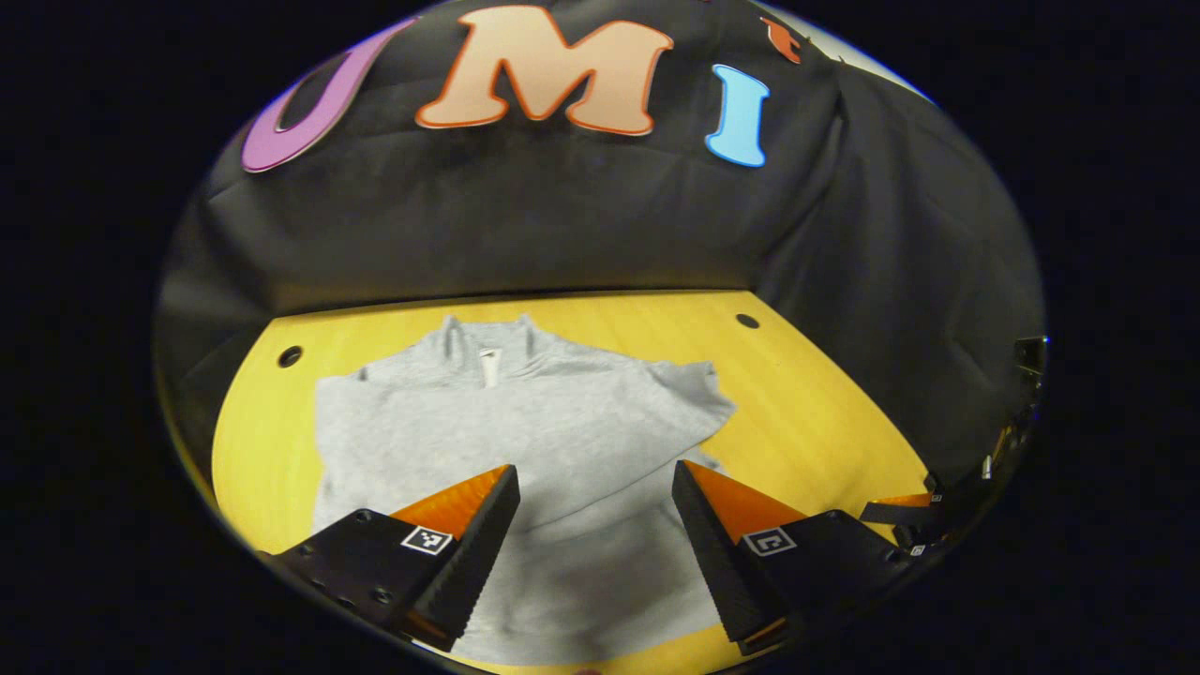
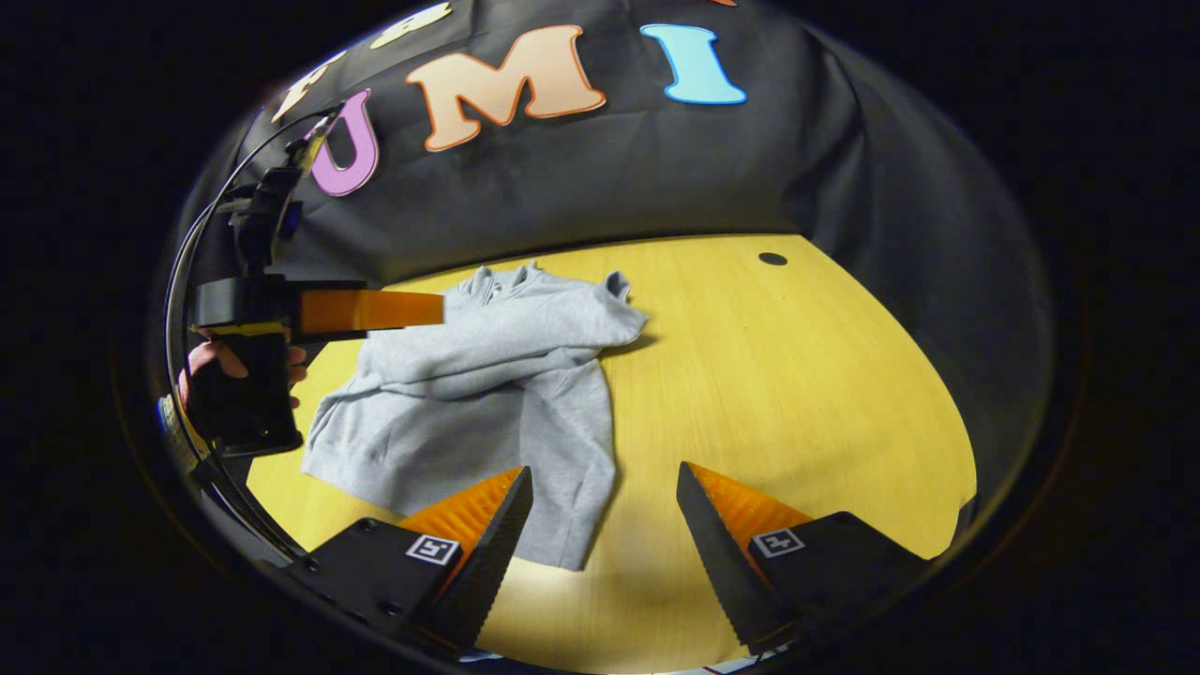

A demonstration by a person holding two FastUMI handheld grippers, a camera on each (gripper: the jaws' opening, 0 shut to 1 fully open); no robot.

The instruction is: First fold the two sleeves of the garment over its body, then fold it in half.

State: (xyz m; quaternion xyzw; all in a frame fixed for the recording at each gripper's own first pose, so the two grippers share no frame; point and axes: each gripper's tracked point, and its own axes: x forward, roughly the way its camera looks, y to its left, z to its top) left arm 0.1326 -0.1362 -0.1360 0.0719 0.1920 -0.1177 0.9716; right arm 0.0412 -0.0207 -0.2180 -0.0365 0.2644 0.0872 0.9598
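A grey sweatshirt (image 1: 525,441) lies flat on the yellow wooden table (image 1: 825,412), collar toward the back wall, with both sleeves laid across its body. My left gripper (image 1: 595,483) hovers open above the garment's lower half, nothing between its fingers. In the right gripper view the same sweatshirt (image 2: 487,384) lies left of centre, sleeves crossed over its chest. My right gripper (image 2: 605,483) is open above the garment's near right hem and bare table. The left gripper (image 2: 375,311), held by a hand (image 2: 220,361), shows at the left, above the sweatshirt's far side.
Black cloth walls close the table at the back and right. Small dark holes sit in the tabletop near the back corners (image 1: 290,356) (image 1: 747,321) (image 2: 772,258). Bare table (image 2: 797,394) stretches right of the garment. The right gripper's edge (image 1: 923,516) shows low at the right.
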